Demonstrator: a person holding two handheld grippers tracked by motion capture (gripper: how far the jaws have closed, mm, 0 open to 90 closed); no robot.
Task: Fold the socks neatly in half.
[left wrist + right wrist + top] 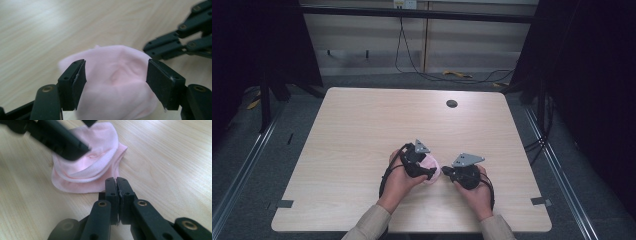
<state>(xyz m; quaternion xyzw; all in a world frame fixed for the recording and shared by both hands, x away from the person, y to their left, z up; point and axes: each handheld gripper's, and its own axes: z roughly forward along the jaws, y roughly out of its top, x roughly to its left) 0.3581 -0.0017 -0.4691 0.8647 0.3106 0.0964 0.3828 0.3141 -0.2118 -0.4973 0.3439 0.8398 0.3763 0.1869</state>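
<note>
Pale pink cloth (pixel 430 168), soft and folded into layered, rumpled curves, lying on the wooden table (pixel 362 130) near its front edge. Left gripper (pixel 116 80) spread wide over it, pads clear of the fabric. Right gripper (pixel 116 182) pressed together just beside, empty.

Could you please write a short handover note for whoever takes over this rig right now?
Left gripper: open, jaws either side of the pink cloth, not pressing it.
Right gripper: shut, empty, at the cloth's edge.
The cloth lies bunched in loose folds on the wooden table, between both hands.
Done: cloth partly gathered, apparently.
Left: probably re-grip and finish folding or tidying it.
</note>
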